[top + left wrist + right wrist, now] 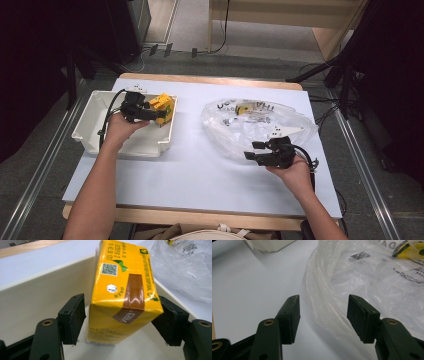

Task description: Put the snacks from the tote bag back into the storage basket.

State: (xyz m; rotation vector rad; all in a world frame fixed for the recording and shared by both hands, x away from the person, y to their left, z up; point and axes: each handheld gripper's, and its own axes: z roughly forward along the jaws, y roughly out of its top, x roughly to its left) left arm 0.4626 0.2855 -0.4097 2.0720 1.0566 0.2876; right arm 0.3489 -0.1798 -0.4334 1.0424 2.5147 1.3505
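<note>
**Carton down in the bin, jaws off it**

Spotted the carton [120, 297] inside the bin [90, 125], up at the far right corner, leaning a little and close to the right wall. Found the left gripper [122, 302] straddling it with jaws spread wide. Saw a thin gap at one pad; couldn't tell whether the other pad touched the carton's corner. Called it no real squeeze, so not a hold.

Picked out the right gripper [325, 300] well to the right of the bin, at the near edge of the bag [374, 285]. Found its jaws wide too, with a fold of clear film between them but nothing pinched.

Judged the carton a light-to-middling load if full. Read its walls as stiff paperboard that would dent under a hard pinch, with a glossy, slightly slippery print. Reckoned the best hold lay across the two broad flat faces, around mid-height and clear of the folded top seam and the foil straw hole. Advised firm but gentle pressure there, and keeping off the corners, where the pads could slide away.
</note>
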